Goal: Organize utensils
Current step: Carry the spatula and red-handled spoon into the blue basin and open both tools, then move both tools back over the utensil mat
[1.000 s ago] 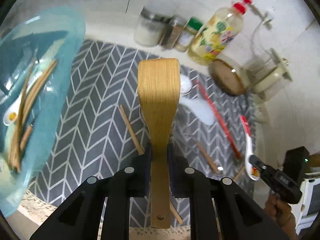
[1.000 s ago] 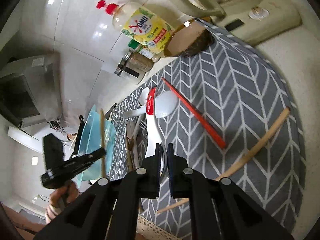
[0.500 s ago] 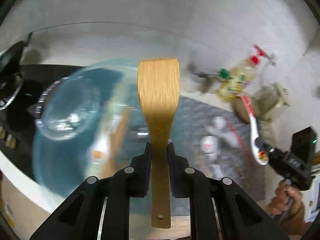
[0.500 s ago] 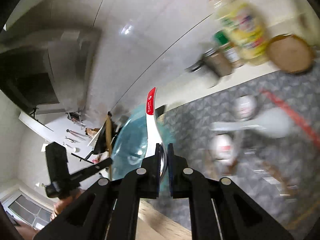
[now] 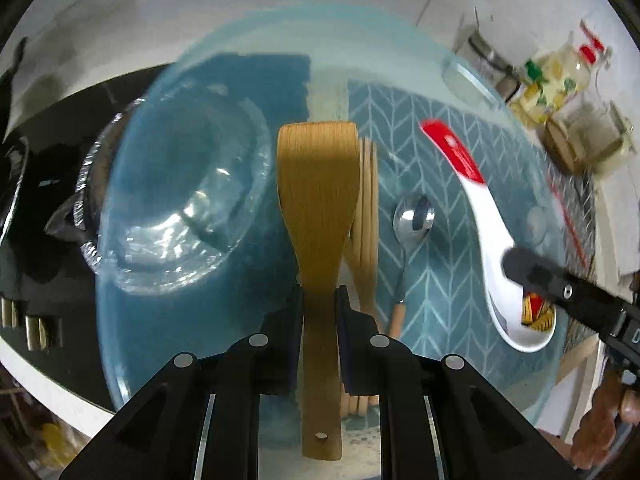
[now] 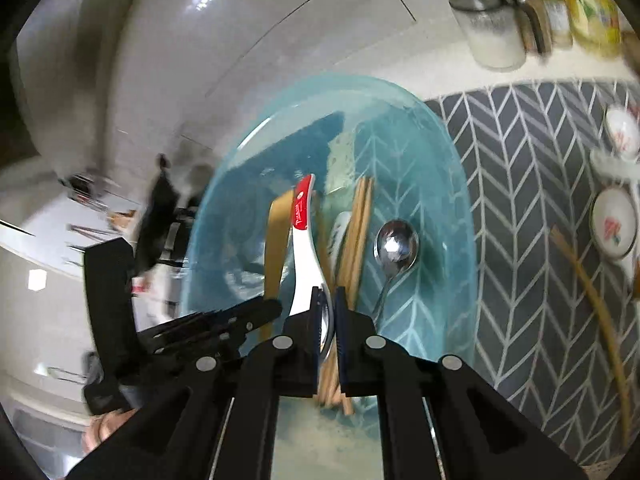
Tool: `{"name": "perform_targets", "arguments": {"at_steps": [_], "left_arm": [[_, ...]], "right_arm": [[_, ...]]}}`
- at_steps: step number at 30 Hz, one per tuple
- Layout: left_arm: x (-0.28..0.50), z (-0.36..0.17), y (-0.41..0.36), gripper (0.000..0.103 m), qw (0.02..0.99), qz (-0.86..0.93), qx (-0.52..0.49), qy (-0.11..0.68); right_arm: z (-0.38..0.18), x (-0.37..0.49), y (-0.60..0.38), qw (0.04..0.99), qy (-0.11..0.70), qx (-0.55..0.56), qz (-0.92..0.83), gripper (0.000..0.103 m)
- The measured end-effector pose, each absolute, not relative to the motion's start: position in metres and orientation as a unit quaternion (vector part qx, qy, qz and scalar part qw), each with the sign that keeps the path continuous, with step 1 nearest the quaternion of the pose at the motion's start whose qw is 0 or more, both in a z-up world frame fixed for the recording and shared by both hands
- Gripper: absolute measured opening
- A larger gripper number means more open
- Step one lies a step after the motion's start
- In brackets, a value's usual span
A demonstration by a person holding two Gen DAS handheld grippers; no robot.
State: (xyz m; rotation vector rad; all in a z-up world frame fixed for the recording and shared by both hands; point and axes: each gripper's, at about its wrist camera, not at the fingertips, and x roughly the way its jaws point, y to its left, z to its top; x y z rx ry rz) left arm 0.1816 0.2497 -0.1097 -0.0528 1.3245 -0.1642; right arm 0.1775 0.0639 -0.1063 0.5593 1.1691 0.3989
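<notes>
My left gripper (image 5: 319, 308) is clamped on the neck of a wooden spatula (image 5: 318, 200), its flat blade pointing forward above the blue glass tray (image 5: 240, 60). My right gripper (image 6: 328, 316) is pinched shut on the bowl end of a white ladle spoon (image 6: 306, 248) with a red handle tip; from the left wrist view that same spoon (image 5: 486, 232) hangs over the tray's right half, held by my right gripper's fingers (image 5: 536, 270). Both utensils are above the tray, side by side, and I cannot tell whether either touches it. Inside the tray lie a bundle of wooden chopsticks (image 6: 358, 232) and, just beside them, 1 metal spoon (image 6: 396, 246) with its bowl facing up. The tray sits partly on a grey herringbone mat (image 6: 540, 200). On the mat, well apart from the tray, are 2 small white ceramic spoons (image 6: 614, 224) and a wooden stick (image 6: 592, 292). Jars (image 6: 490, 28) stand against the tiled wall.
</notes>
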Motion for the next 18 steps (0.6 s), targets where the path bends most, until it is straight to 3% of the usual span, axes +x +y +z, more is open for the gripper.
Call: {"name": "perform_targets", "arguments": {"at_steps": [12,18], "left_arm": [[0.194,-0.124,0.241,0.018,0.768,-0.084,-0.032,0.634],[0.194,-0.124,0.241,0.019,0.769,-0.072,-0.039,0.634]], "right_arm": [[-0.138,0.206,0.124,0.771,0.616,0.104,0.121,0.007],[-0.148,0.211,0.126,0.744,0.646,0.122,0.121,0.007]]}}
